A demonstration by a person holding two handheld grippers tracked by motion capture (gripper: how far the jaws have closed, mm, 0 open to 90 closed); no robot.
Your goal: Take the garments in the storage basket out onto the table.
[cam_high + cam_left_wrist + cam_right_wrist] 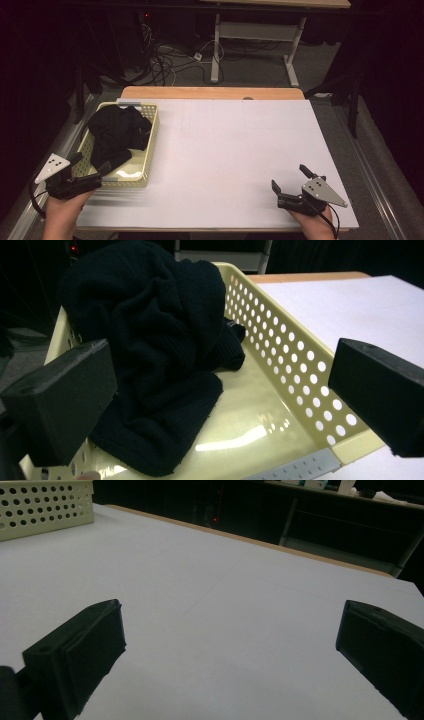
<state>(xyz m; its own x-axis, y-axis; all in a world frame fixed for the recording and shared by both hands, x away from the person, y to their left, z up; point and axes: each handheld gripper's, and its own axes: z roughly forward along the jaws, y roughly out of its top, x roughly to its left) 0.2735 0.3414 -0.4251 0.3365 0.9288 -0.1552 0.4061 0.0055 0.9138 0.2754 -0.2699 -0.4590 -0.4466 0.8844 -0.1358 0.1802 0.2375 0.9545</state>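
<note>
Left claw [92,172] spread wide at the basket's [150,150] near rim.

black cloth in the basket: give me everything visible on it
The black cloth is a dark, soft knit with fine ribbing, crumpled into a loose heap rather than folded. It lies inside the pale yellow perforated basket, piled toward the far end, with one flap spread flat on the basket floor near the close end. The left gripper is open just in front of it; whether the jaw at its edge touches it is unclear.
</note>
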